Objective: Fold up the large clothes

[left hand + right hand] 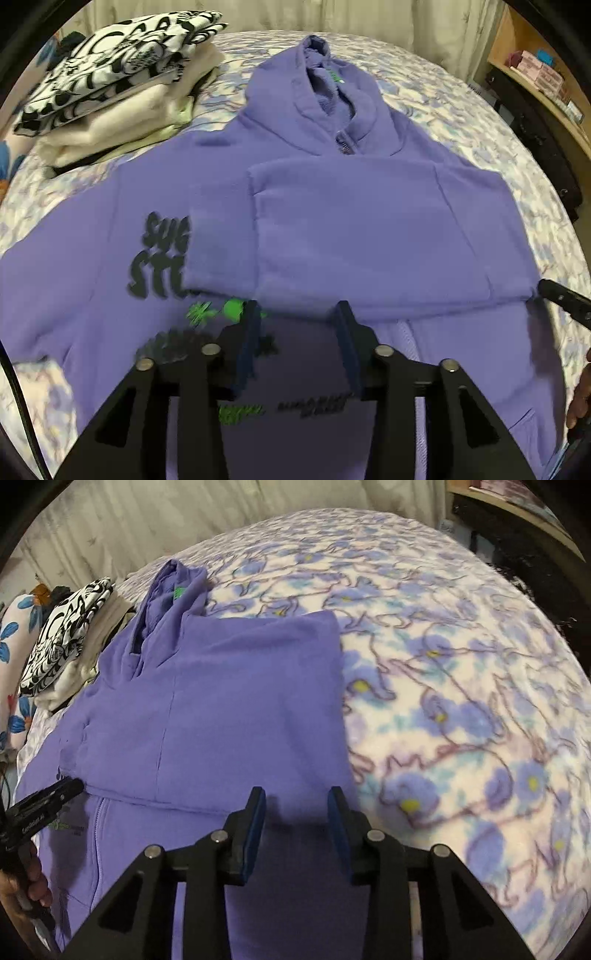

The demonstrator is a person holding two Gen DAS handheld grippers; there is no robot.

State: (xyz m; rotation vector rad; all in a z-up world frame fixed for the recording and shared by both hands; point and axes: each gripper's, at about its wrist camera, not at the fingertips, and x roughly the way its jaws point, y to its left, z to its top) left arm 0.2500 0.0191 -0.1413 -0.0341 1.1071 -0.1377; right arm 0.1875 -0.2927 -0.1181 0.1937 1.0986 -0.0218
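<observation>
The bed, under a floral blue-and-white fleece cover, is carrying everything. The purple hoodie is lying flat on it, front up, hood pointing away from both cameras and hem nearest them, so its long axis is running straight ahead of the tools. The side of the hoodie toward the right tool is already lying folded inward: a sleeve-and-side panel is sitting across the chest, its cuff edge reaching the black printed lettering. The opposite side, with its sleeve trailing off toward the frame edge, is looking still unfolded. A stack of folded clothes, topped by a black-and-white patterned piece, is resting beyond that side near the head of the bed, apart from the hoodie. The left tool is hovering over the lower front near the green print, jaws spread, holding nothing. The right tool is hovering over the lower folded edge, jaws likewise spread and empty; whether its tips are touching cloth cannot be told. Judgement: the unfolded half is lying to the left of the left tool, which is the nearer one, so the next fold probably belongs to it, drawn across the zip line.
</observation>
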